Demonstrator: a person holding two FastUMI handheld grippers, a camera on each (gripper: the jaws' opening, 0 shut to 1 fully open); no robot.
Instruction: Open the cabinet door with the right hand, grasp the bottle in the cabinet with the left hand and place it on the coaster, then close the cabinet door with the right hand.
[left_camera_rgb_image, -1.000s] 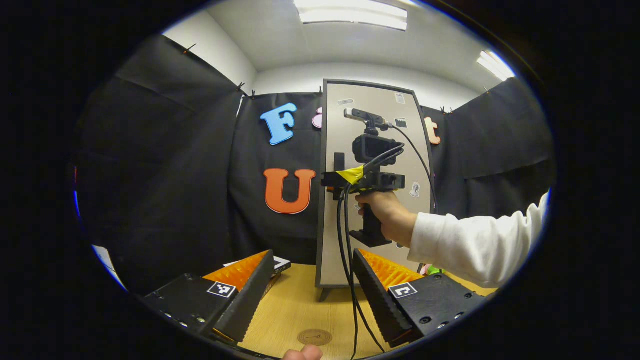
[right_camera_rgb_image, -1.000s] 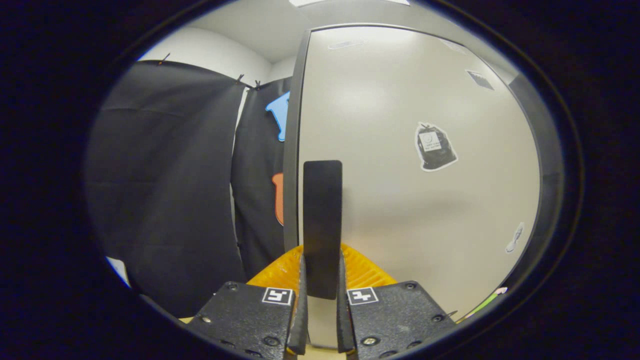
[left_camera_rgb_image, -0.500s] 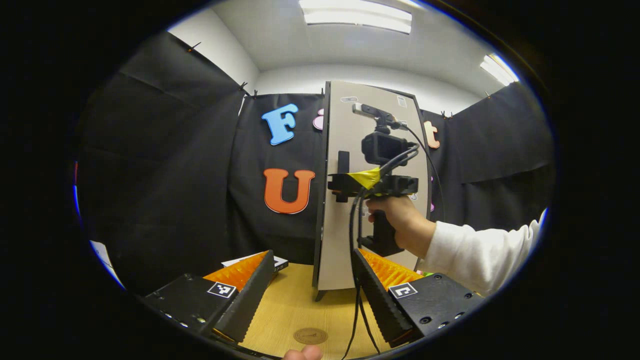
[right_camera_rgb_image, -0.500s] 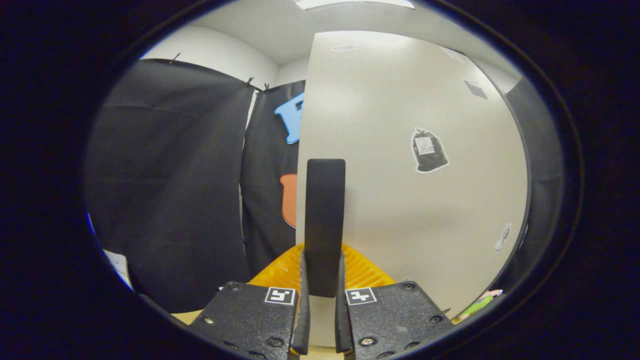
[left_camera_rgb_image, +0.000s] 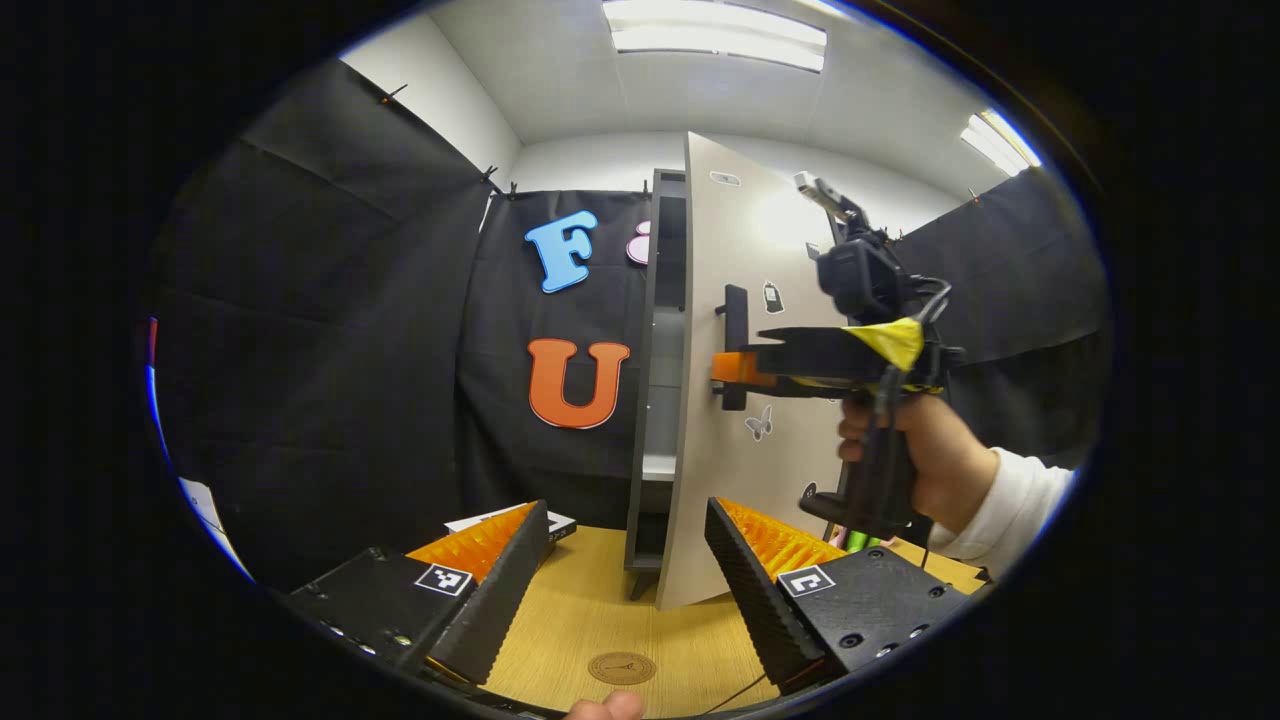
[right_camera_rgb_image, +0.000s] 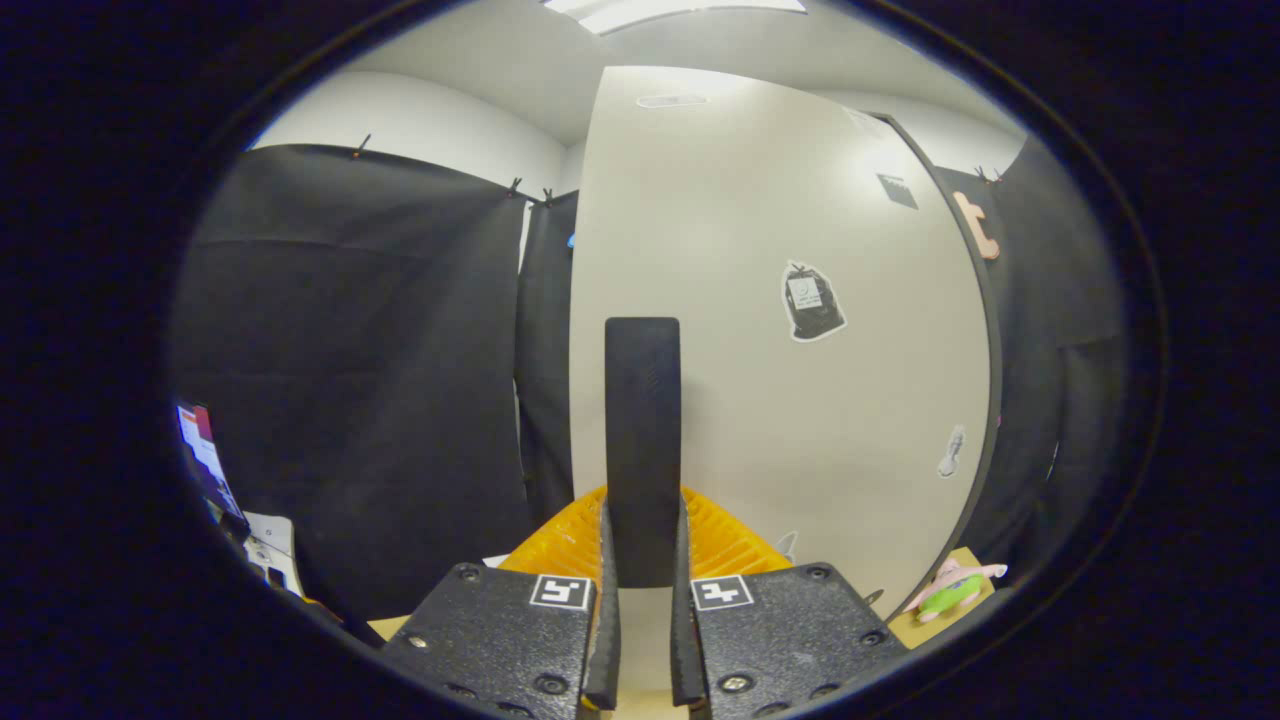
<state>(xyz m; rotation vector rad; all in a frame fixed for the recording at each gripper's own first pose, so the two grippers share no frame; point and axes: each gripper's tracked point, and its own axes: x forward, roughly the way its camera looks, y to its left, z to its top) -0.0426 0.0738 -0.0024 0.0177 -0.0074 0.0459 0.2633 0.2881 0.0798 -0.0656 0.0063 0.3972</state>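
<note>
- Left tongs (left_camera_rgb_image: 625, 590): released, jaws spread wide and low over the worktop (left_camera_rgb_image: 590, 620). They grasp nothing; this is judged a ready posture, so they can enter the cabinet once the opening is wide enough.
- Coaster (left_camera_rgb_image: 621, 667): flat on the worktop just ahead of the left tongs, between the jaws' line of sight. It marks the set-down spot and is bare.
- Right tongs (right_camera_rgb_image: 643, 560): clenched on the door handle (right_camera_rgb_image: 643, 440), one finger at each side of the vertical bar. A firm pinch lets the hand (left_camera_rgb_image: 915, 465) pull the panel along its hinge arc.
- Cabinet door (left_camera_rgb_image: 735, 400): swung partly out from the cabinet (left_camera_rgb_image: 655, 400), its free edge toward the left tongs. A shelf and dark interior show in the gap.
- Bottle: inside the cabinet by the task's wording; it cannot be made out through the gap.
- Change from one second ago: the door was flush with the frame; it now stands clearly ajar, and the right hand has travelled outward with the handle. The left tongs have held position.
</note>
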